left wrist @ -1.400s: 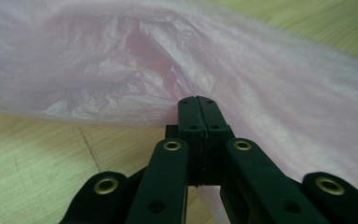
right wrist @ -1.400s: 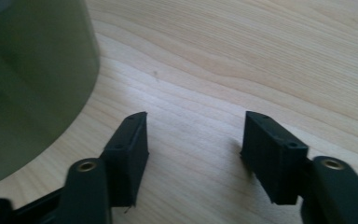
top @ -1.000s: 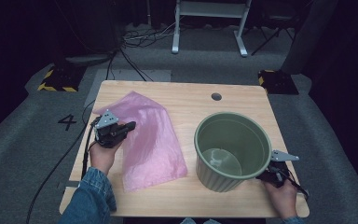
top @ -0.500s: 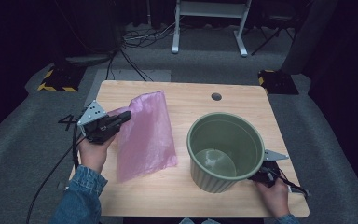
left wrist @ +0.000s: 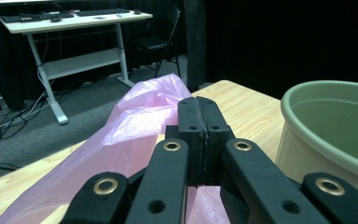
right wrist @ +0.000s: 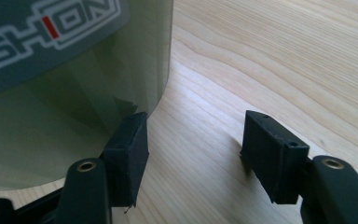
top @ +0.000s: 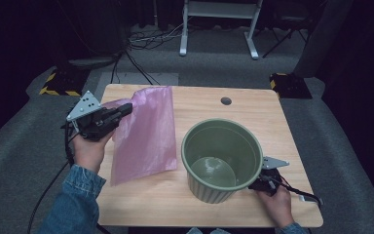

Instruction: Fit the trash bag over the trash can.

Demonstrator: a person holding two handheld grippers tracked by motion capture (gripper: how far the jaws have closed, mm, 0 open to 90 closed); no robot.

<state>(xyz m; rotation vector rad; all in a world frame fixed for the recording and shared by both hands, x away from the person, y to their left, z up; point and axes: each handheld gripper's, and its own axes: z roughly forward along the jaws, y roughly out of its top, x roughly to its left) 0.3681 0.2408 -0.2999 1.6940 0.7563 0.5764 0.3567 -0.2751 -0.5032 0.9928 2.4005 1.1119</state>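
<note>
Left gripper (top: 126,108) is clamped on the top edge of the pink bag (top: 143,136). In the left gripper view the jaws meet flush, with bag (left wrist: 135,126) film bunched around and below them. In the high view the bag hangs from that grip, tilted, its lower edge draped onto the table (top: 253,112) just left of the pot (top: 221,158). Bag and pot sit near each other; I can't tell whether they touch.

Right gripper (top: 263,183) sits low at the pot's right side, near the base, hand (top: 277,204) on the table's front edge. In the right gripper view the jaws stand apart with bare table (right wrist: 261,70) between them and nothing held. One pad (right wrist: 130,149) is right at the pot (right wrist: 65,93) wall, touching or just short of it; the other pad (right wrist: 270,154) is clear of the pot, over the wood. A white and red label shows on the pot wall there.

The pot stands upright, mouth open, on the table's right half. A small round hole (top: 226,101) in the tabletop lies behind the pot.
</note>
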